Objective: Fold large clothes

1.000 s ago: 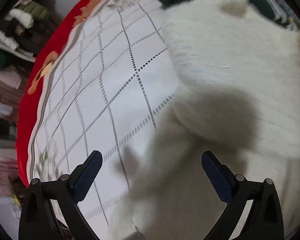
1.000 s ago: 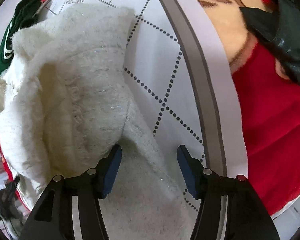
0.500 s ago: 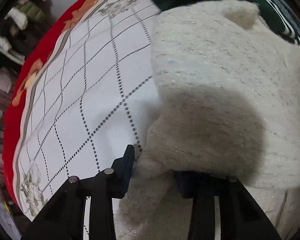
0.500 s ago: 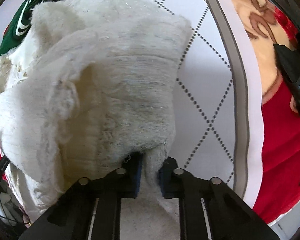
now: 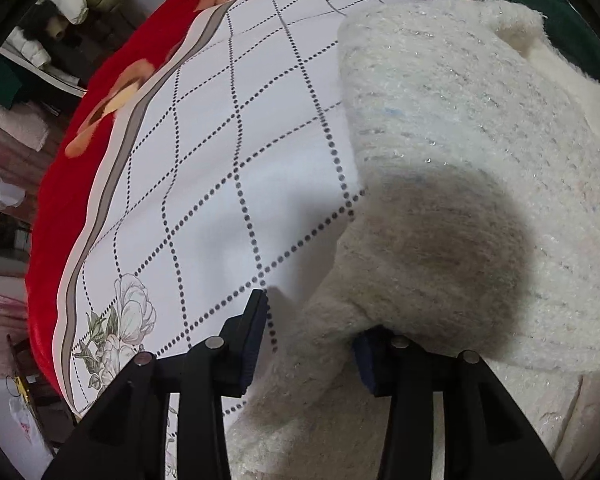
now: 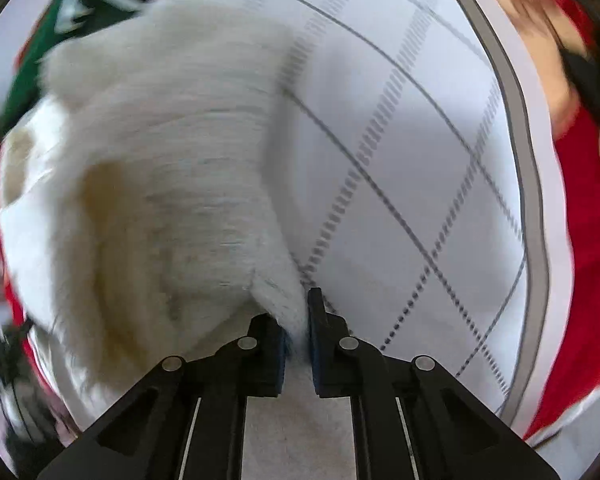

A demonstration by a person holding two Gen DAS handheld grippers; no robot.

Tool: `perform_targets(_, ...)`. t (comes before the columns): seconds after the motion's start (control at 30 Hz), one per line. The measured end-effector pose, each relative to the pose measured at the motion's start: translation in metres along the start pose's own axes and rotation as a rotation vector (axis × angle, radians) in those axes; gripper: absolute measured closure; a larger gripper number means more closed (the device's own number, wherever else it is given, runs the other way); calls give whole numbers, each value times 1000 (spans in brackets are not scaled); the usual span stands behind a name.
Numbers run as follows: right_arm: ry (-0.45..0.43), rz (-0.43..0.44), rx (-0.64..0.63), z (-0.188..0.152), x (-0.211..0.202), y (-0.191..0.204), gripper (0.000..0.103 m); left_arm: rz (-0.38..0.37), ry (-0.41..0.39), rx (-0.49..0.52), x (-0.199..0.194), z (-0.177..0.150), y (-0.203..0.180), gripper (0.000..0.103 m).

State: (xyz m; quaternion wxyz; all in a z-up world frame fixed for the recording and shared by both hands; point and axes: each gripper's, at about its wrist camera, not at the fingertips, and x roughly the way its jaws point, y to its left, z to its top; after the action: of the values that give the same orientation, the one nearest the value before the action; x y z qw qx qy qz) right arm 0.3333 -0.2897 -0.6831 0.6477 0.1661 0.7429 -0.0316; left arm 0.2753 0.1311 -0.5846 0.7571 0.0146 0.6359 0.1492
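Note:
A fluffy cream knitted sweater (image 5: 452, 168) lies on a white bedsheet (image 5: 228, 184) with a dotted diamond grid. My left gripper (image 5: 312, 336) is shut on a thick fold of the sweater at its left edge; the right fingertip is buried under the knit. In the right wrist view, my right gripper (image 6: 296, 336) is shut on a thin edge of the same sweater (image 6: 172, 184), which bunches up and hangs to the left. This view is motion-blurred.
A dark green garment (image 5: 512, 4) with white stripes lies behind the sweater; it also shows in the right wrist view (image 6: 84, 4). A red blanket (image 5: 60, 184) borders the sheet (image 6: 420, 184). Stacked clothes (image 5: 60, 12) sit off the bed at the far left.
Both grippers were open a second ago and have closed on the sweater. They now lift its edge, and the right gripper is moving fast with the fabric.

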Motion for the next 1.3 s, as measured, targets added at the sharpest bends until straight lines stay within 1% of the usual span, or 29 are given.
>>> perform_targets(0.07, 26, -15, 19, 11, 4, 2, 92, -3, -3, 7, -8, -1, -5, 64)
perform_targets(0.1, 37, -24, 21, 13, 3, 6, 87, -13, -7, 5, -13, 0, -6, 64)
perform_targets(0.13, 47, -28, 30, 17, -4, 11, 83, -35, -23, -5, -24, -1, -8, 61)
perform_targets(0.2, 29, -19, 29, 25, -32, 21, 81, -59, -43, -18, -41, -3, -10, 40)
perform_targets(0.23, 12, -30, 24, 26, -46, 26, 69, -66, -53, -25, -50, -7, -11, 23)
perform_targets(0.27, -7, -34, 22, 25, -60, 28, 62, -79, -61, -29, -58, -10, -12, 12)
perform_targets(0.3, -24, -28, 24, 24, -80, 22, 50, -93, -67, -34, -63, -11, -13, 11)
perform_targets(0.33, -49, -9, 28, 22, -97, 24, 46, -109, -71, -43, -71, -16, -14, 11)
perform_targets(0.4, -68, 55, 26, 16, -115, 30, 46, -118, -69, -42, -78, -21, -19, 11)
perform_targets(0.47, -50, 140, 9, 15, -121, 38, 46, -104, -70, -20, -79, -28, -23, 11)
perform_targets(0.5, -28, 160, 0, -21, -88, 42, 46, -96, -63, -7, -79, -34, -28, 11)
perform_targets(0.57, 90, 187, -40, -55, -63, 66, 46, -103, -40, 25, -73, -41, -28, 11)
perform_targets(0.63, 161, 192, -89, -82, -39, 84, 46, -106, -22, 57, -72, -56, -32, 11)
perform_targets(0.7, 244, 179, -167, -118, -1, 107, 46, -99, 4, 98, -64, -71, -33, 11)
perform_targets(0.73, 290, 148, -233, -140, 20, 124, 46, -97, 24, 122, -60, -82, -37, 11)
perform_targets(0.77, 304, 121, -263, -151, 35, 135, 47, -100, 47, 144, -55, -92, -40, 11)
perform_targets(0.8, 310, 69, -296, -165, 52, 143, 47, -101, 62, 158, -52, -99, -41, 11)
perform_targets(0.83, 286, -12, -334, -175, 69, 150, 48, -97, 79, 179, -47, -108, -44, 11)
perform_targets(0.87, 242, -68, -365, -179, 81, 156, 48, -92, 98, 202, -42, -118, -47, 11)
perform_targets(0.9, 218, -89, -362, -179, 84, 159, 48, -93, 109, 226, -37, -127, -49, 11)
perform_targets(0.97, 178, -134, -324, -178, 83, 168, 48, -95, 94, 243, -37, -133, -49, 11)
perform_targets(1.0, 162, -131, -311, -178, 82, 170, 50, -102, 90, 244, -37, -133, -48, 11)
perform_targets(1.03, 137, -113, -282, -176, 75, 171, 57, -111, 94, 241, -35, -131, -46, 11)
perform_targets(1.07, 112, -87, -254, -172, 68, 172, 60, -116, 100, 238, -34, -131, -45, 10)
perform_targets(1.1, 91, -69, -237, -173, 65, 175, 66, -123, 108, 232, -32, -129, -43, 9)
perform_targets(1.13, 64, -53, -227, -167, 57, 174, 67, -130, 112, 225, -31, -128, -41, 9)
perform_targets(1.2, 84, -39, -218, -158, 56, 169, 67, -135, 117, 217, -30, -124, -36, 9)
perform_targets(1.27, 155, -37, -260, -150, 58, 170, 66, -137, 115, 210, -35, -120, -30, 9)
perform_targets(1.3, 179, -17, -251, -145, 54, 167, 66, -141, 111, 205, -41, -118, -24, 9)
